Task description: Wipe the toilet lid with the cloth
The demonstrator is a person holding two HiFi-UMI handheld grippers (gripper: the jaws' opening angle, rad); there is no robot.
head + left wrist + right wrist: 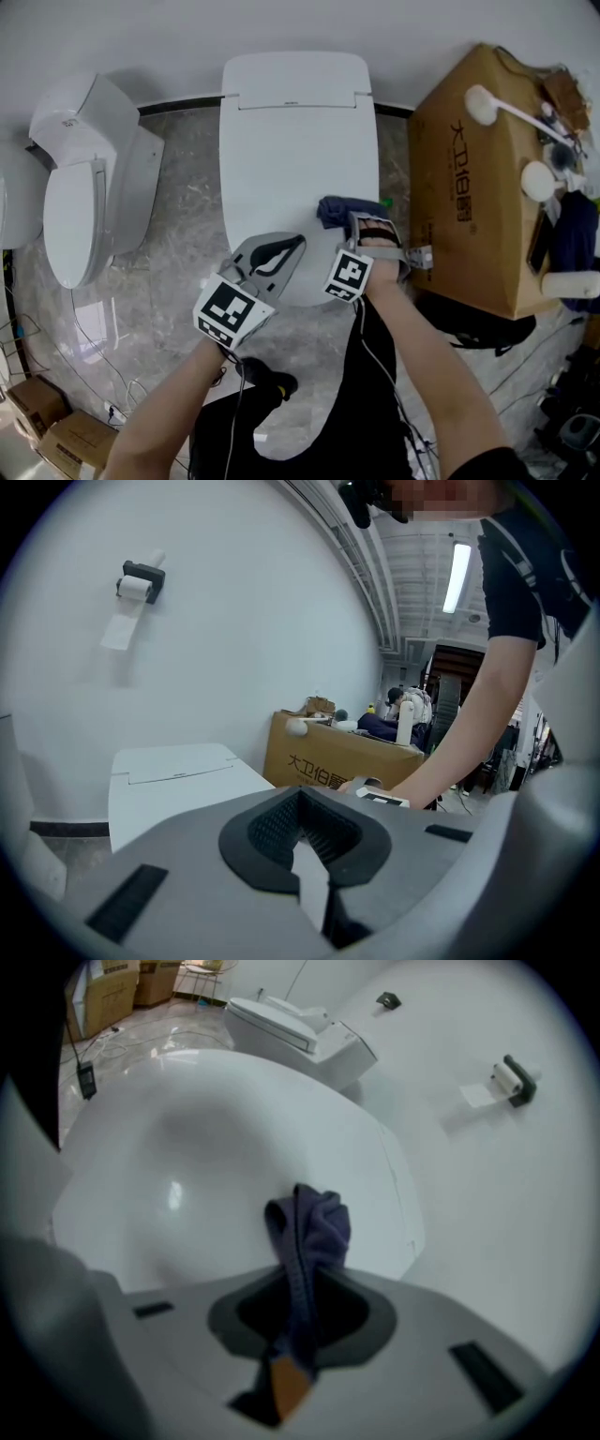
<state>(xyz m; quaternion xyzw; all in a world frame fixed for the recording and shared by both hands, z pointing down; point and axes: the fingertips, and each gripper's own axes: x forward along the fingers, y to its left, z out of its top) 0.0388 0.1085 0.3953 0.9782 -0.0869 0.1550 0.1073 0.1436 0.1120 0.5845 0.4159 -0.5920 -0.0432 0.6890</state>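
The white toilet lid [291, 150] lies shut in the middle of the head view. A dark blue cloth [345, 210] rests on its front right part, and my right gripper [367, 225] is shut on that cloth. In the right gripper view the cloth [309, 1232] sticks up from between the jaws over the lid [216, 1147]. My left gripper [281, 251] hovers over the lid's front edge, shut with nothing in it; in its own view the jaws meet, with the lid [178, 780] beyond.
A second white toilet [80, 192] stands at the left. A brown cardboard box [473, 178] with brushes and small items on top stands right of the toilet. Cables and small boxes [56, 422] lie on the marble floor at the lower left. A toilet paper holder [139, 581] hangs on the wall.
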